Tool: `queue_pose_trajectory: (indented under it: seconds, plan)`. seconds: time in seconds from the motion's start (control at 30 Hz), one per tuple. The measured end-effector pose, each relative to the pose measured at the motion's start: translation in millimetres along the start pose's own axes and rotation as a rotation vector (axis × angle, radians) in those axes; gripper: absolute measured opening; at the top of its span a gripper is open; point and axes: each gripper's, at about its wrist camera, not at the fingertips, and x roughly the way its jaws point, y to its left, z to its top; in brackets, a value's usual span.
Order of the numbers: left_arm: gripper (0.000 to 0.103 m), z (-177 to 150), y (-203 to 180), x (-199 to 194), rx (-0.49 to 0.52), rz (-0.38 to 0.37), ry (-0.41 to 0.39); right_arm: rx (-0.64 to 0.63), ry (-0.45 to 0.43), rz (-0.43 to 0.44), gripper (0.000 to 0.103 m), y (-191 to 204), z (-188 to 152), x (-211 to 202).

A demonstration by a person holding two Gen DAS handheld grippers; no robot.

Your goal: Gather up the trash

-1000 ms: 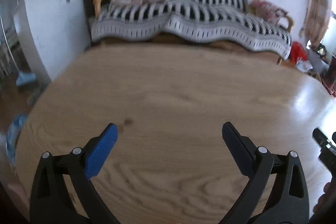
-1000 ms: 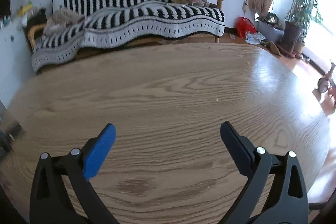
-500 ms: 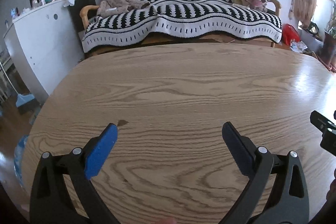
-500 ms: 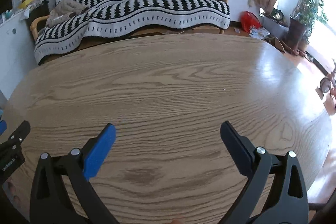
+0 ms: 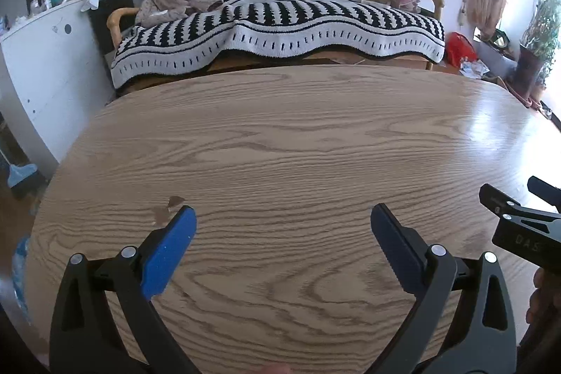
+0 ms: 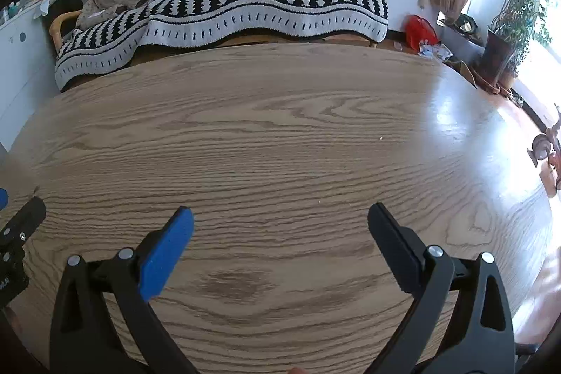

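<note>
My left gripper (image 5: pixel 282 216) is open and empty, held low over a wooden oval table (image 5: pixel 298 135). My right gripper (image 6: pixel 280 214) is open and empty over the same table (image 6: pixel 280 128). A small brown scrap or chip mark (image 5: pixel 175 200) lies on the tabletop just beyond my left gripper's left fingertip; I cannot tell whether it is loose. A few tiny crumbs (image 6: pixel 381 138) dot the table in the right wrist view. The right gripper's body shows at the right edge of the left wrist view (image 5: pixel 519 226).
A sofa with a black-and-white striped blanket (image 5: pixel 280 34) stands beyond the table's far edge. A white cabinet (image 5: pixel 45 58) is at the left. A red bag and litter (image 6: pixel 422 35) lie on the floor at the right, near potted plants (image 6: pixel 505 34).
Both views have swung and steadied: the left view turned right, so the sofa is now centred. The brown mark now lies closer to my left fingertip. Both grippers stayed open.
</note>
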Motion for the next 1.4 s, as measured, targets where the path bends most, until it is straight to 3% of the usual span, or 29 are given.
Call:
queue_pose_trajectory:
  seconds: [0.7,1.4]
  plan:
    - [0.097,-4.9,-17.5,16.2,0.024,-0.018,0.064,-0.008,0.022,0.020,0.096,-10.7,-0.1,4.6]
    - [0.097,-10.3,-30.3,15.9,0.032,-0.145,0.087,-0.009,0.034,0.032,0.096,-10.4,1.1,9.3]
